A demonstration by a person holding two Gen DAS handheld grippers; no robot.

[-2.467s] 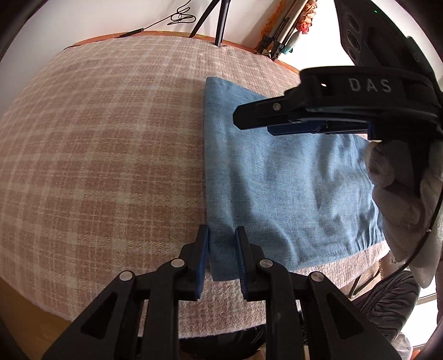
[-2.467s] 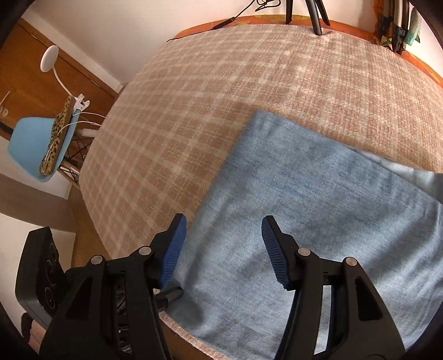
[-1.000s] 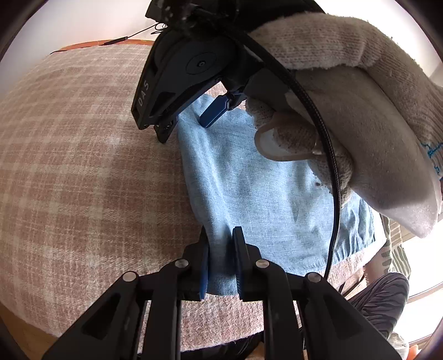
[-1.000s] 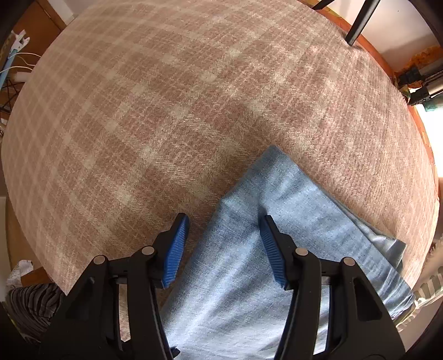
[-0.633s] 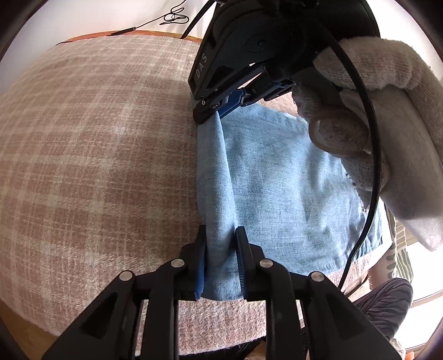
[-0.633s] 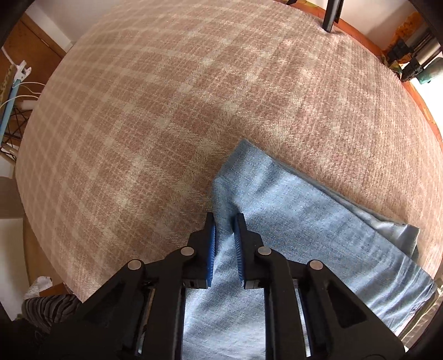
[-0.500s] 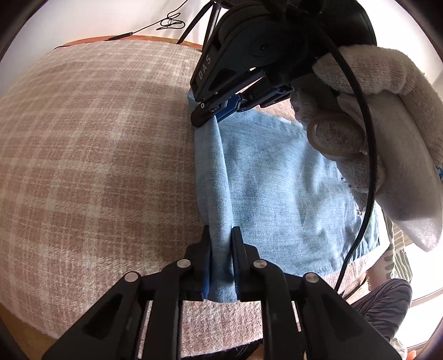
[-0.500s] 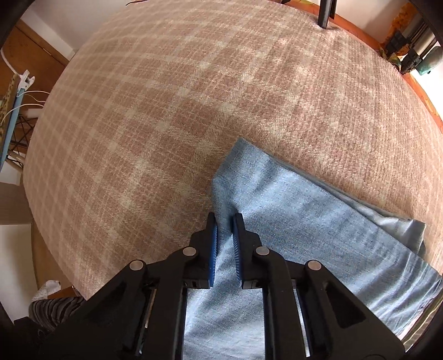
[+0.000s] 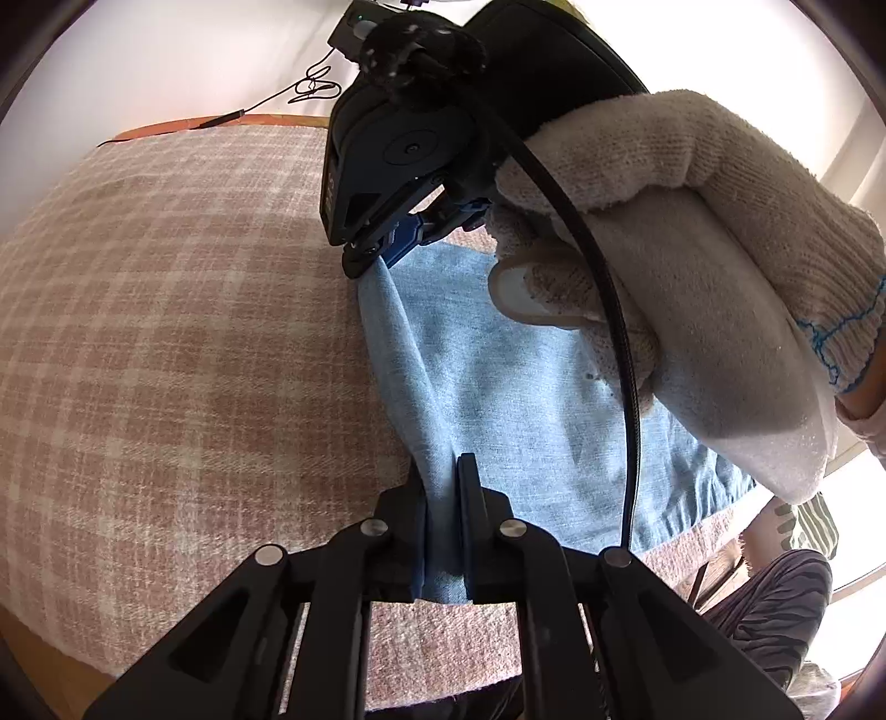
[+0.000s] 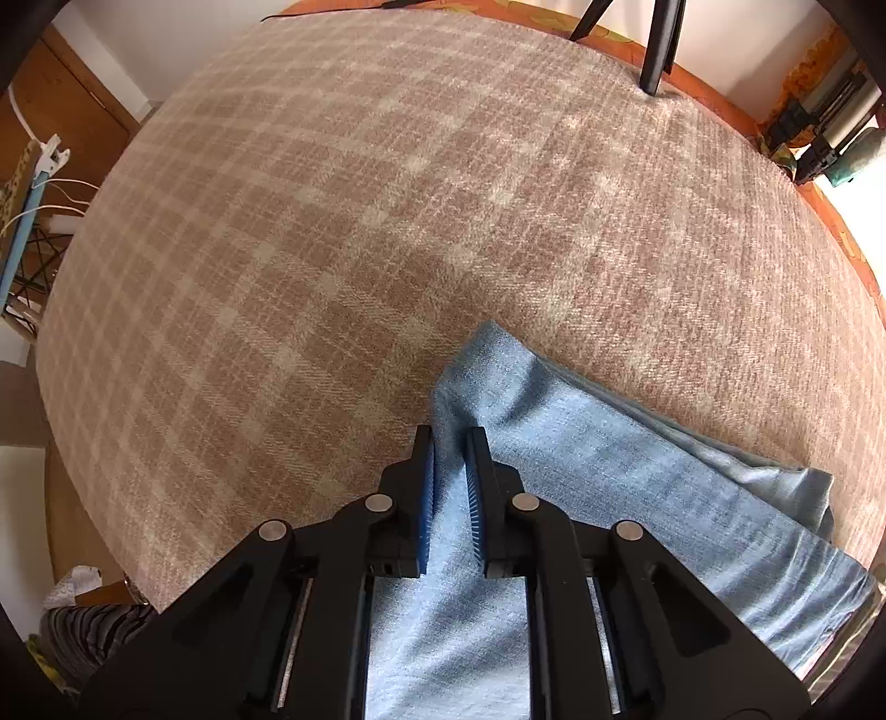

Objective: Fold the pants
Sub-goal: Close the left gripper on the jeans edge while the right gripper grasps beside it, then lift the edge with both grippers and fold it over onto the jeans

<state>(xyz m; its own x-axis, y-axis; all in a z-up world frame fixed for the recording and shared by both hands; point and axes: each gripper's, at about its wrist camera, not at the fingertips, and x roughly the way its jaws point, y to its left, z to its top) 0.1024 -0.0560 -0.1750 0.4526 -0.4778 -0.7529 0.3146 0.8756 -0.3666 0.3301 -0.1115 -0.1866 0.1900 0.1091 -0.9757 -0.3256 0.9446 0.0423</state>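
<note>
Light blue pants [image 9: 531, 399], folded, lie on a pink plaid cloth [image 9: 166, 354] near its right side. My left gripper [image 9: 440, 471] is shut on the near left corner of the pants. At the far left corner my right gripper [image 9: 382, 257], in a gloved hand [image 9: 681, 266], pinches the same edge. That edge rises as a taut ridge between the two grippers. Looking down from the right wrist, the right gripper [image 10: 449, 443] is shut on a fold of the pants [image 10: 609, 498], whose lower layers show at the right.
The plaid cloth [image 10: 354, 232] covers a round table with an orange rim [image 10: 720, 105]. A black tripod leg [image 10: 659, 50] stands at the far edge. A cable [image 9: 310, 88] lies at the back. A person's striped trouser leg [image 9: 775, 603] is beside the near right edge.
The right gripper shut on the far corner of the pants and lifted it. The left edge has risen off the cloth into a ridge. The left gripper kept its grip in place.
</note>
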